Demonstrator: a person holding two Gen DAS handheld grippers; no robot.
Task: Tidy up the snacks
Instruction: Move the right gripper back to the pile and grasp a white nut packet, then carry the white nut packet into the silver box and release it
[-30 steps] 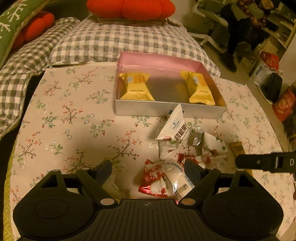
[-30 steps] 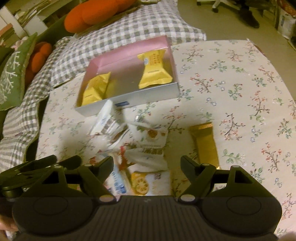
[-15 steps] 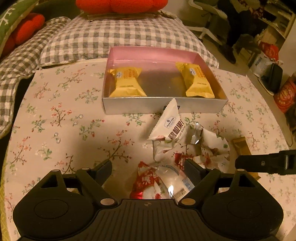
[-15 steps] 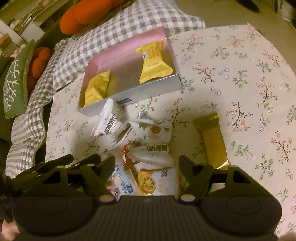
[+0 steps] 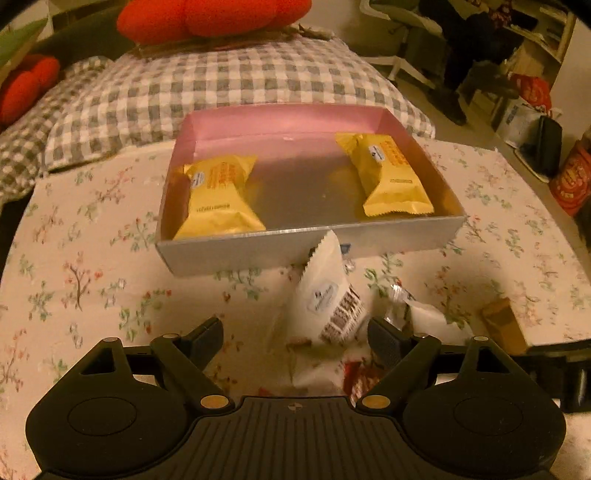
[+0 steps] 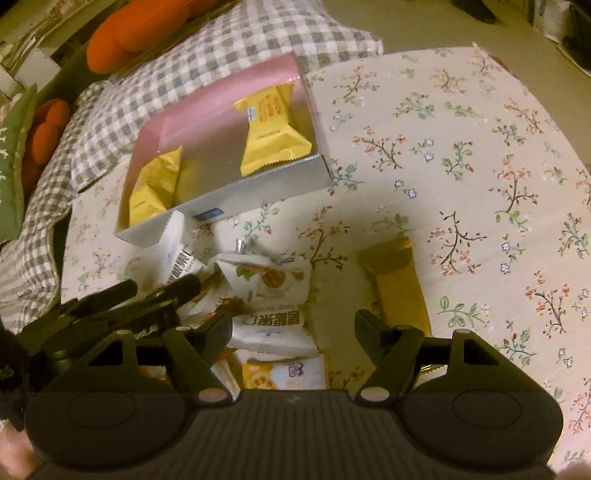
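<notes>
Room's dim and warm-lit, with a grey checked cushion [image 5: 229,85] along the far side of the table and red-orange plush pillows [image 5: 214,16] piled behind it. The table itself wears a floral tablecloth [image 6: 480,166], cream with little sprigs all over.

Sitting at the far edge is a shallow silver box [image 5: 258,247] with a pink inner wall, and two yellow snack packs [image 5: 218,199] lie inside, one at the left end, one at the right [image 5: 391,177], bare floor between them.

Just in front of the box there's a loose heap of white snack packets [image 6: 269,291], one white packet [image 5: 325,295] propped up touching the box's near wall. A gold bar wrapper [image 6: 399,284] lies flat to the right of the heap, a bit apart.

Left gripper [image 5: 295,336] hovers over the heap, fingers spread wide, holding nothing. Right gripper [image 6: 293,328] same deal, spread open above the packets, empty.
</notes>
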